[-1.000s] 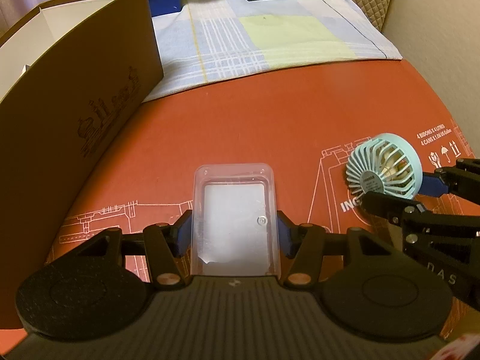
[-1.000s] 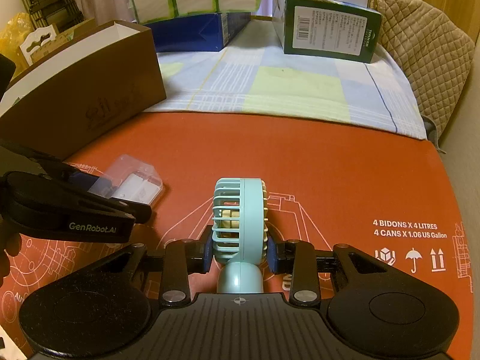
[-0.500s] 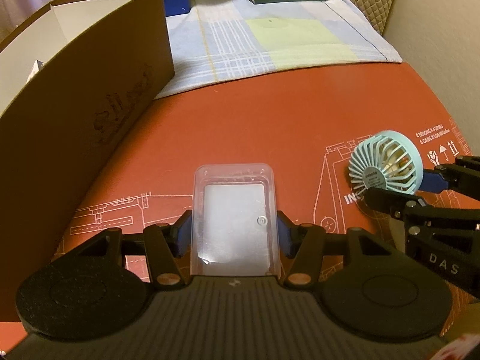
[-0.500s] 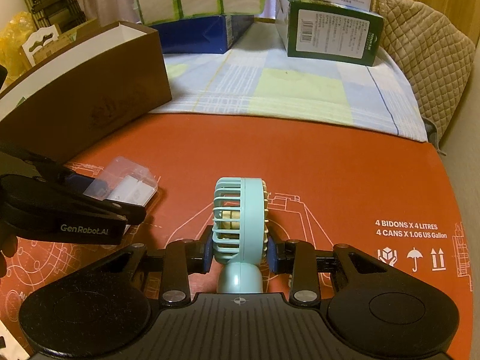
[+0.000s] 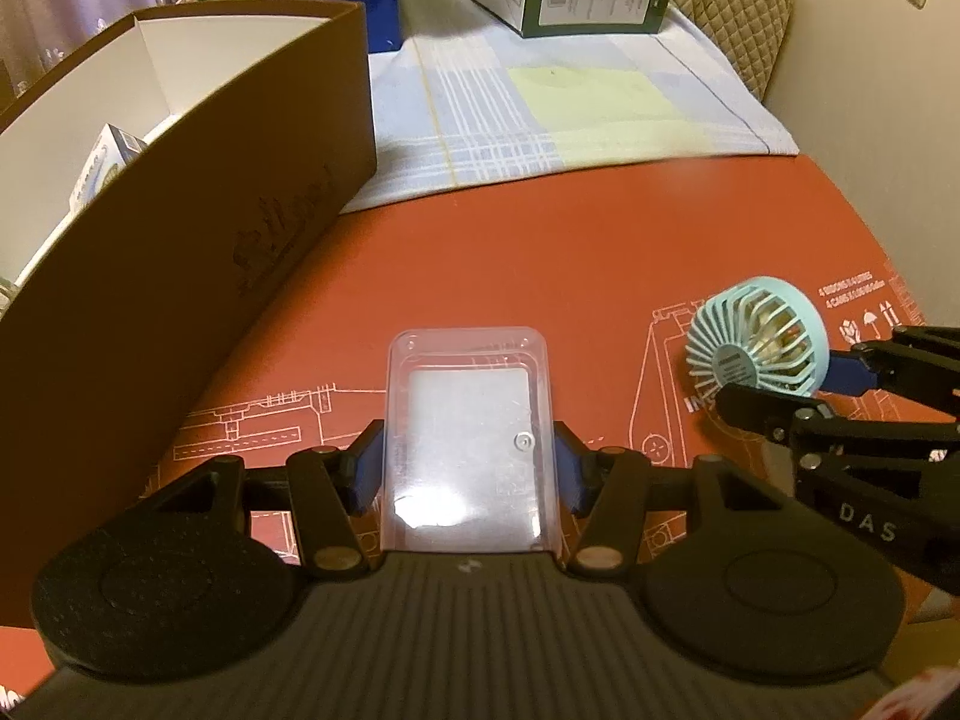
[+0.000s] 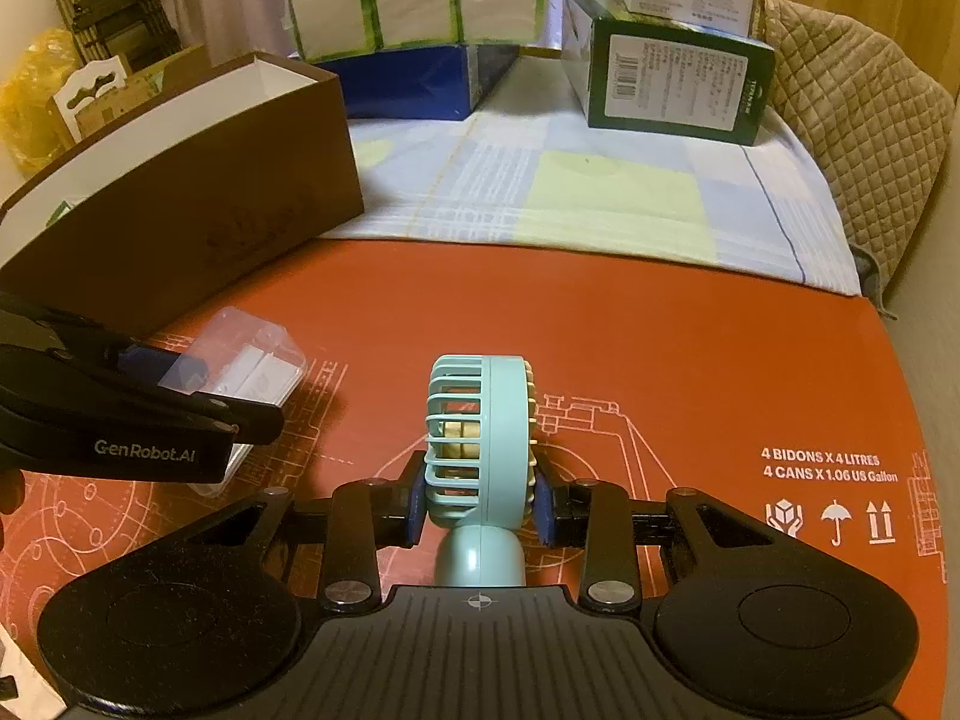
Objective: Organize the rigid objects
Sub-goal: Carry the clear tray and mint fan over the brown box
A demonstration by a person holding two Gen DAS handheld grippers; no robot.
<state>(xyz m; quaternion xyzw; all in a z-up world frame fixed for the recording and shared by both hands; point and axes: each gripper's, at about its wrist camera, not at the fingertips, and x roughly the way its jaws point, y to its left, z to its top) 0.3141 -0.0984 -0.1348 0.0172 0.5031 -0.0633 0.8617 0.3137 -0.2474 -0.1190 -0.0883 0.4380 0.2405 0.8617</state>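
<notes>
In the left wrist view, the left gripper [image 5: 468, 468] clamps a clear plastic case [image 5: 468, 432] between its blue pads, at the lower middle of the frame. The case has something white inside and is lifted a little above the red cardboard sheet [image 5: 540, 252]. At the left side stands a brown box [image 5: 198, 252] with white inner walls; it is open on top, and a small white packet [image 5: 102, 162] lies in it at the far left edge. The box wall is near the case on the left.

In the right wrist view, the right gripper [image 6: 480, 510] is closed on a small light-blue fan [image 6: 480, 438], pressing the round head from both sides, in the lower middle. The fan stands upright in the jaws over the red sheet.

Farther back, in the upper part of both frames, a checked cloth [image 6: 570, 192] covers the surface. On it are a dark blue box [image 6: 414, 78] with green-wrapped packs [image 6: 414, 6] on top, and a dark green carton [image 6: 672, 84]. A quilted cushion [image 6: 852, 120] is at upper right.
</notes>
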